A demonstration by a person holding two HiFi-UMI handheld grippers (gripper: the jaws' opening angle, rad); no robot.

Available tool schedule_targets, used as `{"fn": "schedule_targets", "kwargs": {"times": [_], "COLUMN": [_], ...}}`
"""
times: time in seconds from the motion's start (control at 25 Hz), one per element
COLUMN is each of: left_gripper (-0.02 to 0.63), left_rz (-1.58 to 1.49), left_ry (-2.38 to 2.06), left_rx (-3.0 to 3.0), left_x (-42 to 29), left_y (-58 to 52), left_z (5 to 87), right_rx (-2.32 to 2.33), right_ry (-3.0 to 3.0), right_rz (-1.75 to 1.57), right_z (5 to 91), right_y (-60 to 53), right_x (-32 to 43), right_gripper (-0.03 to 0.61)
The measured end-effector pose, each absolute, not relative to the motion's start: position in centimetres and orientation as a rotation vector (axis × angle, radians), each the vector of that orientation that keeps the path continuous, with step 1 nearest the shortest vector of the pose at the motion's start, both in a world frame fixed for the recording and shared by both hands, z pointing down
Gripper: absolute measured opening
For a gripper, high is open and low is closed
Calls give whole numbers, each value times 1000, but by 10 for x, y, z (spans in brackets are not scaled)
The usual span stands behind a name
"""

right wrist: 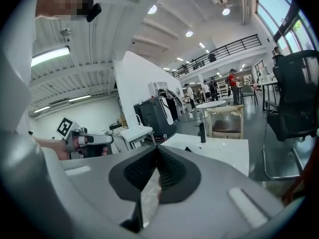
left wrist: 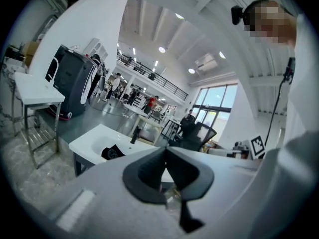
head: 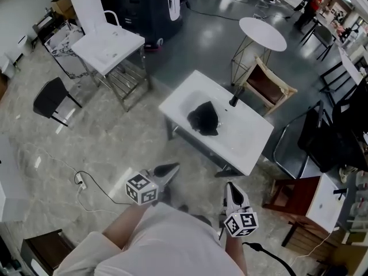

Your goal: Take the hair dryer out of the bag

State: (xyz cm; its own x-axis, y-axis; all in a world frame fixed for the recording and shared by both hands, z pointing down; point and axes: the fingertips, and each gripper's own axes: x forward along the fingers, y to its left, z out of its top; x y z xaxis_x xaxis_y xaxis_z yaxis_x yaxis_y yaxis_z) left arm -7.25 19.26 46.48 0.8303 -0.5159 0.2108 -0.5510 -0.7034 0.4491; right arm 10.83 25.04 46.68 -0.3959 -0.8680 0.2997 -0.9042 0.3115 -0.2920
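A black bag (head: pixel 204 119) lies crumpled in the basin of a white sink table (head: pixel 247 145), beside a black faucet (head: pixel 234 99). No hair dryer shows; the bag hides whatever is inside. Both grippers hang short of the table's near edge, pointing toward it. My left gripper (head: pixel 171 168) is shut with nothing in it, and so is my right gripper (head: pixel 230 187). In the left gripper view the shut jaws (left wrist: pixel 166 152) point at the table, with the bag (left wrist: pixel 112 153) ahead to the left. In the right gripper view the gripper (right wrist: pixel 157 151) points at the table (right wrist: pixel 224 148) and faucet (right wrist: pixel 201 132).
A second white table (head: pixel 106 48) stands back left, a round white table (head: pixel 263 33) and a wooden chair (head: pixel 267 85) behind the sink. A black chair (head: pixel 52 96) is at left, a black office chair (head: pixel 328 134) and a dark stool (head: pixel 296 197) at right. A cable (head: pixel 86 183) lies on the floor.
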Motion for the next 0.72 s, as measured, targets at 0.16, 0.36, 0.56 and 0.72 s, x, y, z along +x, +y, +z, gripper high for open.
{"fn": "schedule_targets", "kwargs": {"times": [0.16, 0.36, 0.56, 0.72], "left_gripper": [-2, -2, -2, -2], "left_rz": [91, 104, 120, 141], "left_ry": [-750, -702, -625, -557], "left_rx": [2506, 2528, 2545, 2564], "left_x": [-83, -90, -101, -115], "left_y": [153, 107, 72, 48], "left_z": [464, 461, 463, 465], "right_rx": [1706, 1752, 1788, 1824], "right_ry": [-2439, -2399, -2351, -2307], "right_rz": [650, 652, 651, 636], "right_z": [465, 462, 463, 463], "right_y": [216, 176, 144, 119], "right_x": [98, 91, 75, 58], "right_gripper": [5, 5, 5, 5]}}
